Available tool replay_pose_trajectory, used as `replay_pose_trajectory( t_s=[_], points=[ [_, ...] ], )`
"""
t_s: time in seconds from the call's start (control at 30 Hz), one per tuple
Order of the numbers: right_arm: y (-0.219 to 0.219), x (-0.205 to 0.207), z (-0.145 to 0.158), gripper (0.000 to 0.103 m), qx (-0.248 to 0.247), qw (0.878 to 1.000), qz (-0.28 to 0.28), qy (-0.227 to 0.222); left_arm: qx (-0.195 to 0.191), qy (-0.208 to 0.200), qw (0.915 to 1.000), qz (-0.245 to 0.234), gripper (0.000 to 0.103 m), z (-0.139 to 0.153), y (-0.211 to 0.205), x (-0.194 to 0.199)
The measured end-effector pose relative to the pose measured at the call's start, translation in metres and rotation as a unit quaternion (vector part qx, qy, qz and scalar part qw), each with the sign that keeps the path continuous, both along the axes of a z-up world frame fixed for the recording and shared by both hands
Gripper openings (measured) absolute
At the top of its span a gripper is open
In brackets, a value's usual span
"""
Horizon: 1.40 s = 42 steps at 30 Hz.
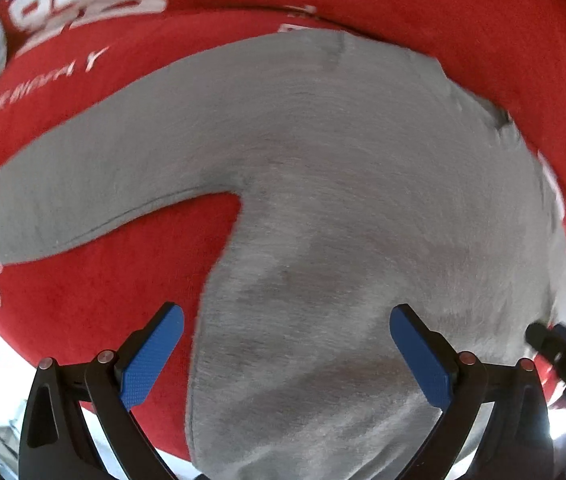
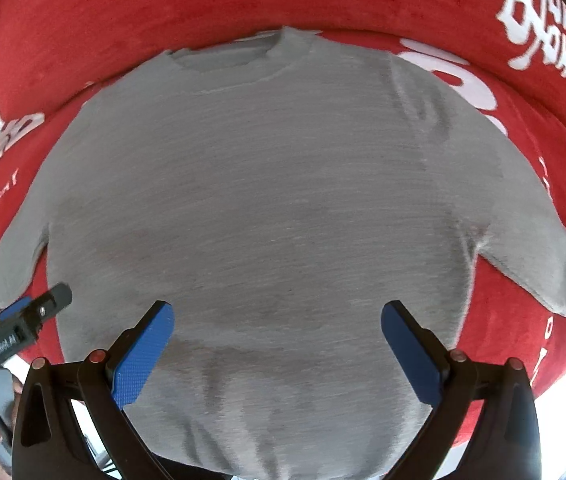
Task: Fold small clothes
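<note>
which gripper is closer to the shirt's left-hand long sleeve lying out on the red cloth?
Left. The left gripper hovers by that sleeve; the right gripper sits mid-hem of the grey shirt, farther off.

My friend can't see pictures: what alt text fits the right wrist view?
A grey long-sleeved top lies spread flat on a red cloth with white print. The open right gripper hovers over its hem.

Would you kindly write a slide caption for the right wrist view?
Open right gripper poised over a grey sweater spread flat on a red cloth, left gripper alongside.
</note>
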State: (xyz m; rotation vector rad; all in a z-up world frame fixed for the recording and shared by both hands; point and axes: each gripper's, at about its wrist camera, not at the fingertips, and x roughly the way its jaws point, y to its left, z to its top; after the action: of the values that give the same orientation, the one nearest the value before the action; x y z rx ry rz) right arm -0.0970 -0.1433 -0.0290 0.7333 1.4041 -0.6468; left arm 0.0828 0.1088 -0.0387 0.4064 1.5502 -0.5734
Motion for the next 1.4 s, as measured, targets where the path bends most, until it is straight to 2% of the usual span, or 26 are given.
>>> replay_pose_trajectory(
  t_s=[0.17,0.23,0.37,0.47,0.57,0.67,0.83,0.87,0.9,0.93,1.0,1.07,1.1,1.2,1.27,1.4],
  points=[
    [0.024,0.022,0.0,0.103,0.012,0.999,0.03,-0.012,-0.034,-0.002,0.9978,0.058,0.103,-0.007,0.054,0.04],
    [0.034,0.031,-0.001,0.103,0.015,0.999,0.044,-0.014,-0.048,0.001,0.9944,0.094,0.103,-0.012,0.083,0.059],
    [0.055,0.049,-0.006,0.103,0.025,0.997,0.065,-0.018,-0.061,-0.004,0.9829,0.174,0.103,-0.034,0.142,0.09],
    [0.068,0.059,-0.011,0.103,0.032,0.996,0.077,-0.016,-0.082,0.034,0.9706,0.224,0.103,-0.062,0.17,0.11],
    [0.08,0.067,-0.013,0.103,0.039,0.996,0.084,-0.018,-0.116,0.045,0.9604,0.25,0.103,-0.065,0.176,0.119],
    [0.09,0.075,-0.012,0.103,0.042,0.995,0.091,-0.022,-0.151,0.034,0.9549,0.253,0.103,-0.059,0.171,0.13],
    [0.098,0.084,-0.009,0.103,0.04,0.993,0.106,-0.021,-0.174,0.019,0.9429,0.284,0.102,-0.061,0.176,0.148],
    [0.098,0.084,-0.009,0.103,0.039,0.993,0.107,-0.02,-0.175,0.014,0.9406,0.291,0.098,-0.059,0.179,0.149],
    [0.098,0.085,-0.009,0.103,0.039,0.993,0.105,-0.02,-0.165,0.004,0.9412,0.295,0.083,-0.05,0.176,0.147],
    [0.097,0.084,-0.009,0.103,0.04,0.994,0.103,-0.021,-0.15,-0.01,0.9442,0.293,0.054,-0.048,0.176,0.147],
    [0.095,0.079,-0.01,0.103,0.043,0.994,0.095,-0.022,-0.126,-0.023,0.954,0.271,0.014,-0.049,0.175,0.15],
    [0.092,0.075,-0.012,0.103,0.049,0.995,0.085,-0.024,-0.138,-0.018,0.9521,0.272,0.014,-0.05,0.18,0.152],
    [0.091,0.074,-0.013,0.103,0.051,0.995,0.083,-0.025,-0.137,-0.024,0.9542,0.265,0.012,-0.048,0.178,0.151],
    [0.09,0.069,-0.011,0.103,0.05,0.995,0.08,-0.032,-0.128,-0.088,0.9631,0.22,0.012,-0.02,0.164,0.146],
    [0.088,0.064,-0.01,0.103,0.05,0.995,0.078,-0.038,-0.126,-0.138,0.9664,0.177,0.006,0.004,0.135,0.139],
    [0.077,0.047,-0.005,0.103,0.05,0.996,0.053,-0.054,-0.155,-0.204,0.9636,0.076,0.006,0.052,0.073,0.119]
  ],
)
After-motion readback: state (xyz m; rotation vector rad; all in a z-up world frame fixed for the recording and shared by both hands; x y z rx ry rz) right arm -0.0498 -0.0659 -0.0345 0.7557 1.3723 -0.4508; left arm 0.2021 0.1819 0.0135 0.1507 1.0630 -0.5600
